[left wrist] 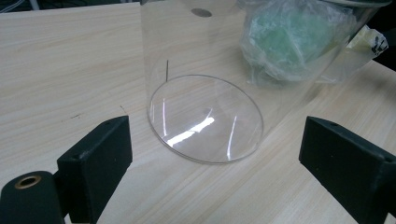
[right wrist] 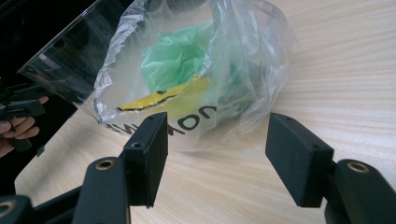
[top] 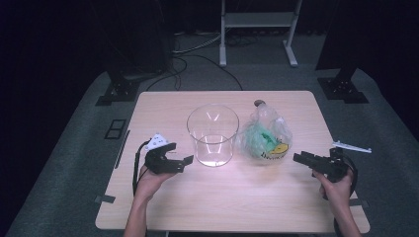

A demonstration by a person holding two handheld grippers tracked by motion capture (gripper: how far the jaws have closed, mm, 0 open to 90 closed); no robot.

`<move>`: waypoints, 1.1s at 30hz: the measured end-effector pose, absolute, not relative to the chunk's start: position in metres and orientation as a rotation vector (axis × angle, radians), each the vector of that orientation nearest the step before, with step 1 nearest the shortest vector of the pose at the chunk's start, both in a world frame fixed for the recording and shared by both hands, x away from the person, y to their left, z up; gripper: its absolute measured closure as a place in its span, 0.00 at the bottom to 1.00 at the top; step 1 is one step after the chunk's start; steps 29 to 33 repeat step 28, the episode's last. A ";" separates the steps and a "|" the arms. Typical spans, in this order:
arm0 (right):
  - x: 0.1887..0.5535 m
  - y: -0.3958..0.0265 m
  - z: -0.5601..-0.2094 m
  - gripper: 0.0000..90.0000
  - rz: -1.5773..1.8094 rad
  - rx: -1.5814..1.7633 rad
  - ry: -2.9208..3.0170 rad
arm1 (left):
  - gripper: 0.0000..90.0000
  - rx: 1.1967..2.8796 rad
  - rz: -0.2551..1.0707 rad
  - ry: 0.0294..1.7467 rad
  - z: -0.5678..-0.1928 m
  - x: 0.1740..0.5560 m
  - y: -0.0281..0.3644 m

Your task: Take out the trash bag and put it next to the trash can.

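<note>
At centre of the wooden surface (top: 276, 207) stands a clear glass cylinder (top: 213, 134), upright, open top. Just beside it at 3 o'clock sits a crumpled clear plastic bag (top: 265, 138) with green stuffing and a yellow print; whether the two touch I cannot tell. Left claw (top: 184, 161) sits at 9 o'clock of the cylinder, near its base, jaws wide apart, nothing between them; in the left gripper view the cylinder's round base (left wrist: 205, 119) lies ahead of the jaws, apart from both. Right claw (top: 298, 158) is at 3 o'clock of the bag, pointing at it, jaws spread wide, gripping nothing. In the right gripper view the bag (right wrist: 196, 70) lies just ahead of the jaws, not pinched. A white strip (top: 352, 147) lies at the surface's right edge, at 1 o'clock of the right hand (top: 336, 185).
</note>
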State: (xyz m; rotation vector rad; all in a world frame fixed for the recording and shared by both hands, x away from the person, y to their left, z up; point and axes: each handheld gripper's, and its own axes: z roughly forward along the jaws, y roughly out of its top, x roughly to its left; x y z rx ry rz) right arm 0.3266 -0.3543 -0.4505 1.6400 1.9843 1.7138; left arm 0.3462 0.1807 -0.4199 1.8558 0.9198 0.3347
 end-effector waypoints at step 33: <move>0.313 -0.345 -0.465 0.42 1.638 1.627 2.012 | 0.09 1.858 0.331 0.914 -0.421 0.346 0.181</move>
